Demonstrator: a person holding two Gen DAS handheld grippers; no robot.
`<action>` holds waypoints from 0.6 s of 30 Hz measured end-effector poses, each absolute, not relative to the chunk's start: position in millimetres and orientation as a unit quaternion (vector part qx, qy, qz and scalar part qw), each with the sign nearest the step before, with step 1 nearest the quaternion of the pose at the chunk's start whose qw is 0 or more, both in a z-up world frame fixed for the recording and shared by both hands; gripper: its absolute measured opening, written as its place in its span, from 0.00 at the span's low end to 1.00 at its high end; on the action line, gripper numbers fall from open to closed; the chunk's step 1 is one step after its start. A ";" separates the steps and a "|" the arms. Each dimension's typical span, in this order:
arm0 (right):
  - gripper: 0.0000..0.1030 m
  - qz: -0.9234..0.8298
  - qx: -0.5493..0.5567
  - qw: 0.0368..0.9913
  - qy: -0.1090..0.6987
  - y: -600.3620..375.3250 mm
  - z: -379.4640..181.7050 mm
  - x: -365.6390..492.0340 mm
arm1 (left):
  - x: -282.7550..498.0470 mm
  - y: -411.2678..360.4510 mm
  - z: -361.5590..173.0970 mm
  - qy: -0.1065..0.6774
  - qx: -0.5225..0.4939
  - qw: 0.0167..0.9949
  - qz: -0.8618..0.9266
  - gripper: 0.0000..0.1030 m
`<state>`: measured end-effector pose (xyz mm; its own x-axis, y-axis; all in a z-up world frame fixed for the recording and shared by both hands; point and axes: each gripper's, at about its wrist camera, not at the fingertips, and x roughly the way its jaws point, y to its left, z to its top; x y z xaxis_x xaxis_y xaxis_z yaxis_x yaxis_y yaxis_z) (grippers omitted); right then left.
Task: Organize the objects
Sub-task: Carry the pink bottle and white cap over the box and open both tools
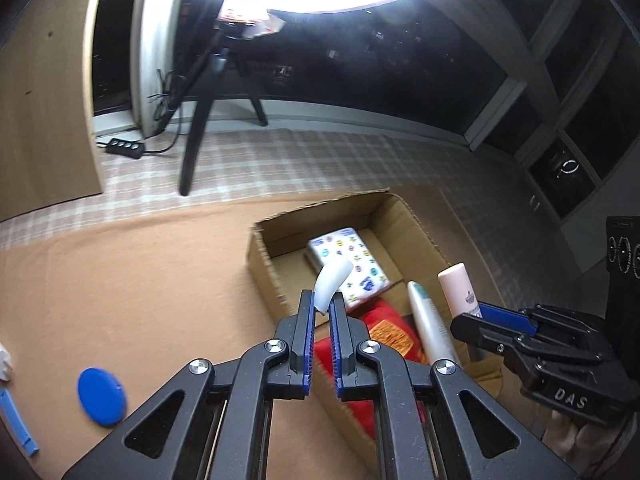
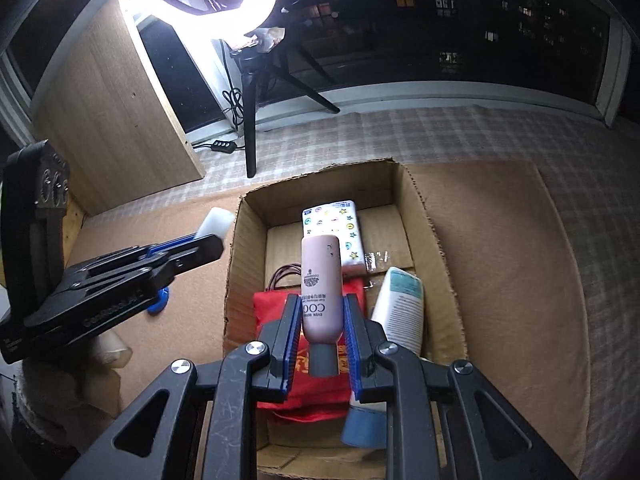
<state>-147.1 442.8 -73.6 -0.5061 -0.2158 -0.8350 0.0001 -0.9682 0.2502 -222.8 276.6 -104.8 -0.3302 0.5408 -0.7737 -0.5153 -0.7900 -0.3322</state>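
Through the left wrist camera I see my left tool clamped on a small, smooth white plastic piece, curved like a scoop, held above the near left wall of a corrugated cardboard box with ragged torn edges. Inside lie a tissue pack printed with coloured icons, a red fabric bag and a white tube. A flat blue disc sits on the tan cloth to the left. The housing of the right tool reads "DAS".

Through the right wrist camera, my right tool grips a glossy pink tube by its lower body, grey cap toward me, over the box. Its upside-down print shows "COC"; the finer text is unreadable. The white tube carries a teal label.
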 end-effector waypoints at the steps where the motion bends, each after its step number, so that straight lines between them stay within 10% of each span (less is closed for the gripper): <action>1: 0.21 -0.861 0.493 0.062 -0.110 445.1 -73.2 -146.4 | -221.8 281.2 -104.8 -0.011 -0.477 0.325 0.816 0.11; 5: 0.36 -0.862 0.489 0.053 -0.123 454.6 -71.4 -142.2 | -219.6 290.6 -103.7 -0.011 -0.469 0.325 0.821 0.36; 18: 0.36 -0.860 0.481 0.070 -0.157 452.3 -69.5 -127.2 | -207.1 262.3 -102.7 -0.012 -0.482 0.306 0.821 0.36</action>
<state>-127.2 452.3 -69.5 -0.5268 -0.2705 -0.8058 -0.0310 -0.9413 0.3362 -207.1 262.3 -102.7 -0.3479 0.5140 -0.7841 -0.4915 -0.8122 -0.3143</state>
